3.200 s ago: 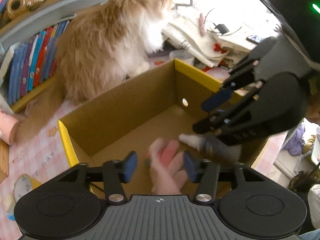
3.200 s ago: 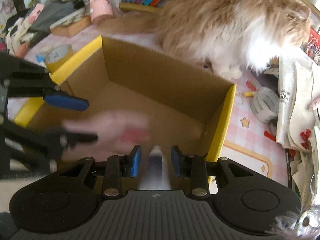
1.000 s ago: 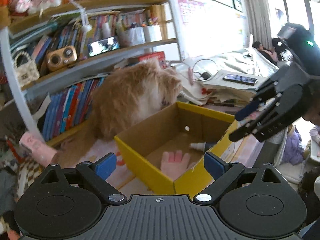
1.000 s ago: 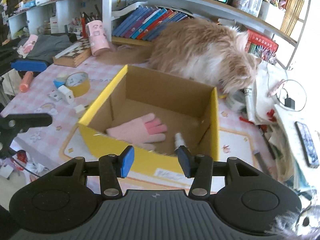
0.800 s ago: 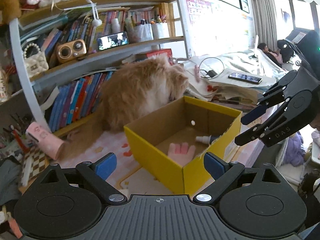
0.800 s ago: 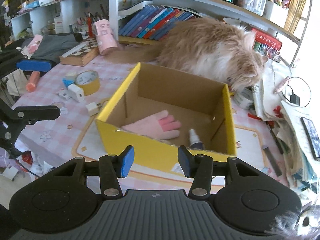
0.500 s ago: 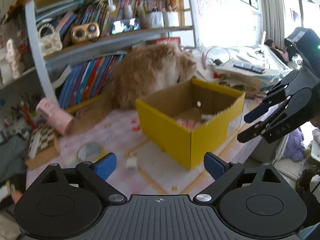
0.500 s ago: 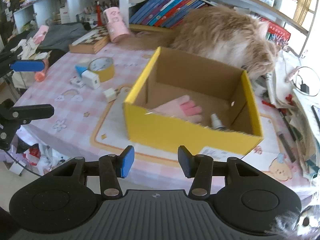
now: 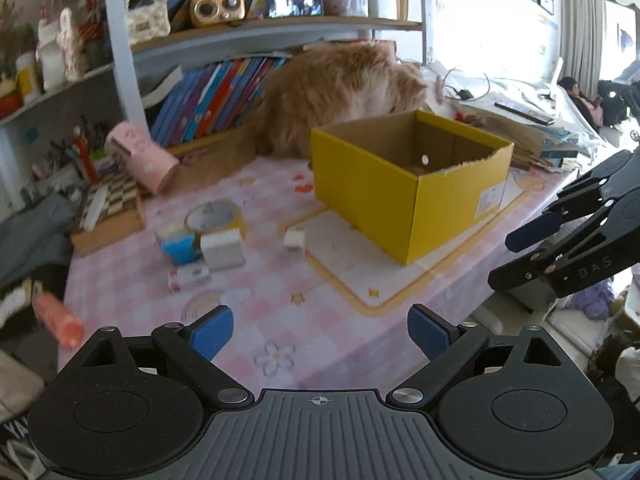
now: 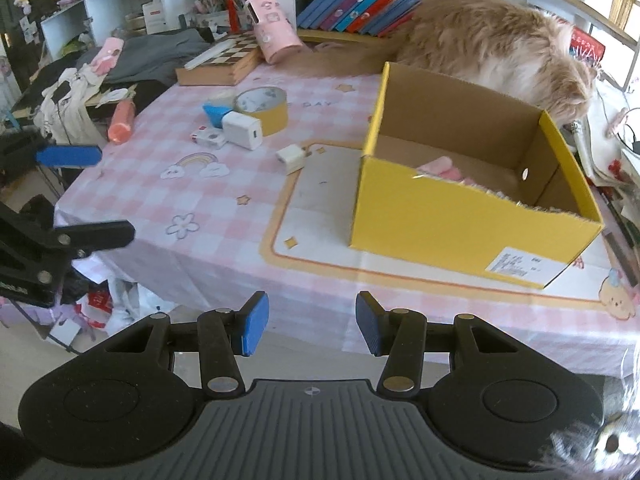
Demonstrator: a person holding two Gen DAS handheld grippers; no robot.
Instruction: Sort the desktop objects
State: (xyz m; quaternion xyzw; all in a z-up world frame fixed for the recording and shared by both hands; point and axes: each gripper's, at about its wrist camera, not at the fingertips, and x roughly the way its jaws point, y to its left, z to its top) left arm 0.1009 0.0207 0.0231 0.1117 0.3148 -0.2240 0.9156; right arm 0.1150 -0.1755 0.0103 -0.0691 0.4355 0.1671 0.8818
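A yellow cardboard box [image 9: 404,196] [image 10: 460,224] stands on the pink checked table. A pink glove [image 10: 438,167] shows inside it in the right wrist view. Left of the box lie a small white plug [image 9: 294,241] [image 10: 291,158], a white charger block [image 9: 222,248] [image 10: 242,130], a tape roll [image 9: 214,216] [image 10: 264,108], a blue cup [image 9: 178,246] [image 10: 216,114] and a small white-red box [image 9: 188,278] [image 10: 208,138]. My left gripper [image 9: 320,330] is open and empty, back from the table edge. My right gripper [image 10: 308,322] is open and empty, off the table's front edge.
A fluffy orange cat [image 9: 340,92] [image 10: 492,48] sits behind the box. A pink cylinder [image 10: 276,34], a chessboard box [image 10: 224,60] and books line the back. An orange tube [image 10: 120,122] lies at the table's left edge. Papers and cables pile at the right.
Both grippers have drawn back and away from the box, both open and empty. The glove and a small bottle were left inside the box. More of the table's left side is in view.
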